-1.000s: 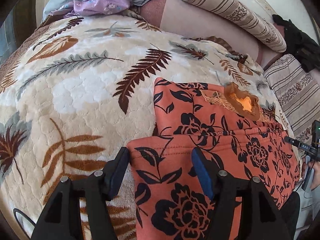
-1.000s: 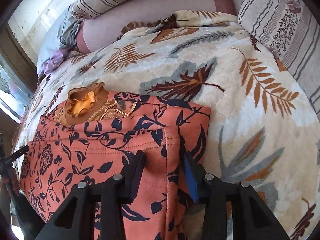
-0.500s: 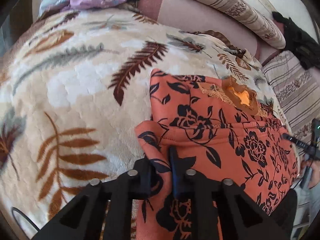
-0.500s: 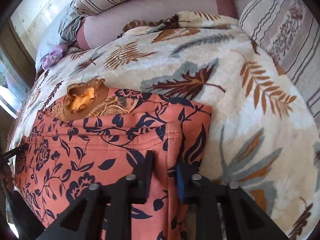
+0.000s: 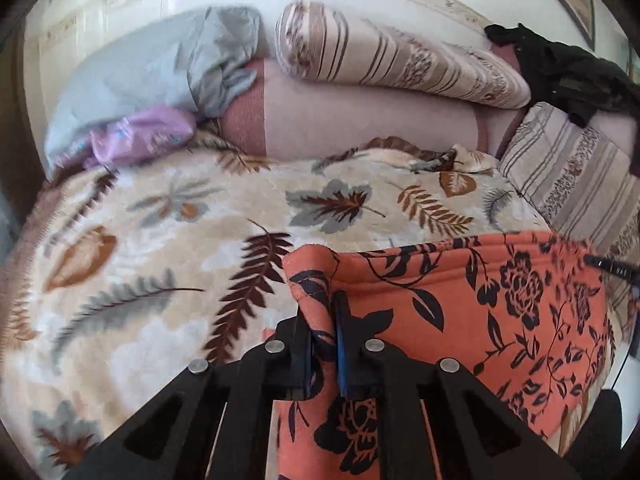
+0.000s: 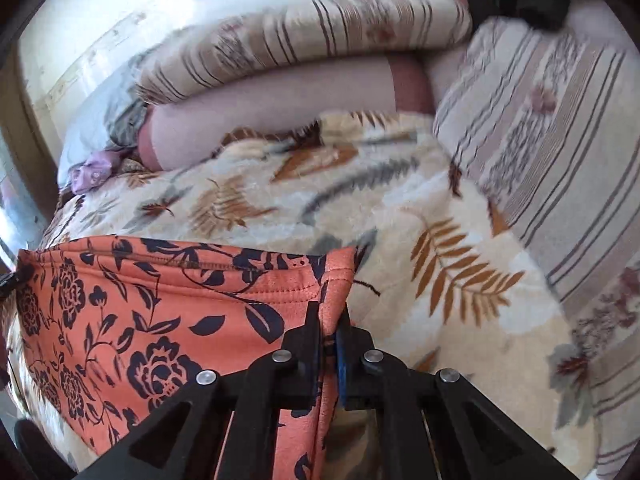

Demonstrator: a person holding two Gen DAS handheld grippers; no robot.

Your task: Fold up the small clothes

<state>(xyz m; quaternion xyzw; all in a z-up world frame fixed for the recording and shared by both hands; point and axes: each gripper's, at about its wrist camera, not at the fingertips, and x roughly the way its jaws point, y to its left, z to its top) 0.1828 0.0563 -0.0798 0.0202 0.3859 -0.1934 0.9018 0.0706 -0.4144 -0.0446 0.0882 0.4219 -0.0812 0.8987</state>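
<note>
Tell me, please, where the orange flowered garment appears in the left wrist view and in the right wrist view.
Left wrist view: the orange flowered garment fills the lower right, its near corner pinched in the left hand-held gripper.
Right wrist view: it fills the lower left, its corner pinched in the right hand-held gripper.
Shared landmark: the long striped bolster at the back of the bed, above the leaf-print blanket.
</note>
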